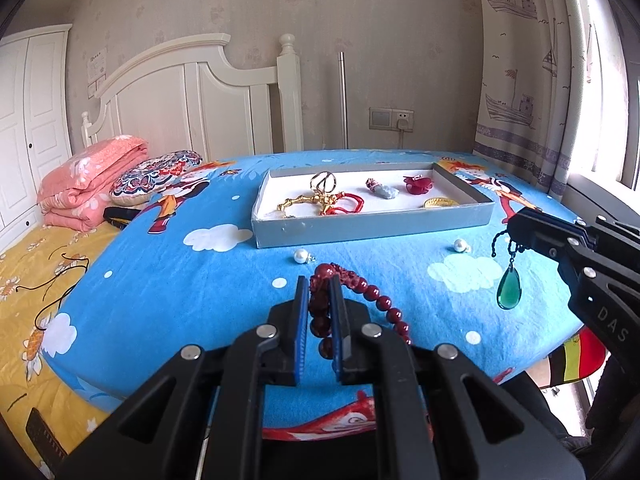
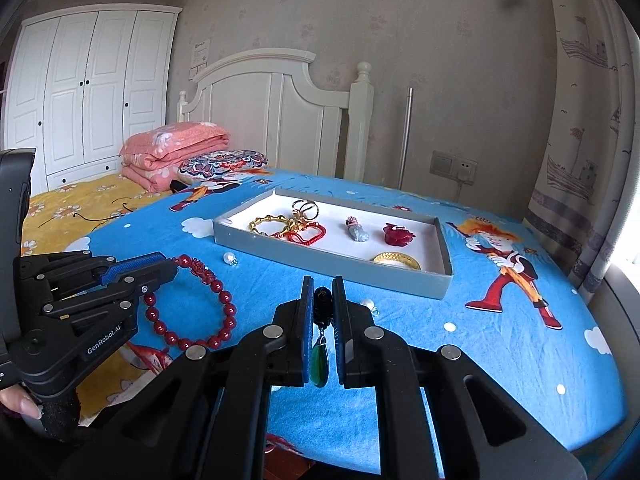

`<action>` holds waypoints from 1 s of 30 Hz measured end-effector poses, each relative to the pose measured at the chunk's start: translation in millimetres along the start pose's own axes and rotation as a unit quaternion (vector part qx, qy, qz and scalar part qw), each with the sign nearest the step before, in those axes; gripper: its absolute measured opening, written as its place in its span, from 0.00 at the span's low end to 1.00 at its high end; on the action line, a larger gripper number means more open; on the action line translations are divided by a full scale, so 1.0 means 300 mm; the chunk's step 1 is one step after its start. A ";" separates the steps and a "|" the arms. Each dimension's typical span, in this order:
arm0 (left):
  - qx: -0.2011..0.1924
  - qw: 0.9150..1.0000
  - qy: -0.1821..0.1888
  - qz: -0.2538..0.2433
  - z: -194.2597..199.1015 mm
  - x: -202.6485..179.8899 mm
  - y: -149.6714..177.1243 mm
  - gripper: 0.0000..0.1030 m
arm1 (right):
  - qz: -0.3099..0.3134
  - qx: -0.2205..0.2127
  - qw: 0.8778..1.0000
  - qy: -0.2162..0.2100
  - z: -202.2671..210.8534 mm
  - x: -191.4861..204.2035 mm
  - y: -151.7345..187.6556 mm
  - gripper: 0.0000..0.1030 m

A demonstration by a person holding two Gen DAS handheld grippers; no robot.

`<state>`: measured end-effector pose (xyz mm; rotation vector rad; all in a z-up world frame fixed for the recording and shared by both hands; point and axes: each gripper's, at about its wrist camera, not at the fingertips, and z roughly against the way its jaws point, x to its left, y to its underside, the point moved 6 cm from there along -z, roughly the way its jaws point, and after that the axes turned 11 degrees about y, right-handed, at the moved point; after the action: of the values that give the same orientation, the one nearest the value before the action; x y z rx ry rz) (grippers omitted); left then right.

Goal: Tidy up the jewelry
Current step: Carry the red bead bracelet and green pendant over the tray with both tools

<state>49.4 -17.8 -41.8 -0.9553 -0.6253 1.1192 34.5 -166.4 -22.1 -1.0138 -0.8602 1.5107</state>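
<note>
My left gripper [image 1: 319,282] is shut on a dark red bead bracelet [image 1: 378,302], which hangs from its tips above the blue cloth; the right wrist view shows that gripper [image 2: 170,266] with the bracelet [image 2: 224,312] dangling as a loop. My right gripper [image 2: 322,290] is shut on the black cord of a green teardrop pendant [image 2: 320,362]; in the left wrist view the pendant [image 1: 509,290] hangs below the right gripper [image 1: 516,220]. A grey tray [image 1: 372,228] with a white lining lies beyond, holding gold and red pieces. The tray [image 2: 332,266] shows in the right wrist view too.
Two pearl earrings [image 1: 301,256] [image 1: 460,245] lie on the cloth in front of the tray. A folded pink quilt [image 1: 88,180] and patterned pillow [image 1: 156,176] sit at the left. White headboard [image 1: 192,92] behind, curtain [image 1: 520,60] at right.
</note>
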 end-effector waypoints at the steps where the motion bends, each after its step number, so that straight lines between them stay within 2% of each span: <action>1: -0.005 1.000 0.001 -0.002 0.010 -0.006 -0.006 0.10 | 0.001 -0.003 1.000 0.000 0.008 0.001 -0.004 0.09; 20: -0.025 1.000 0.007 -0.005 0.062 -0.043 -0.068 0.10 | 0.003 -0.014 1.000 0.001 0.040 0.015 -0.020 0.09; 30: -0.031 0.999 0.005 -0.004 0.058 -0.045 -0.102 0.10 | -0.006 -0.005 1.000 0.005 0.020 0.003 -0.028 0.09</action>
<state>44.7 -29.0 -6.2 -1.0097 -0.6592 1.0926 32.0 -164.2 -12.2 -1.0218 -0.8671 1.4921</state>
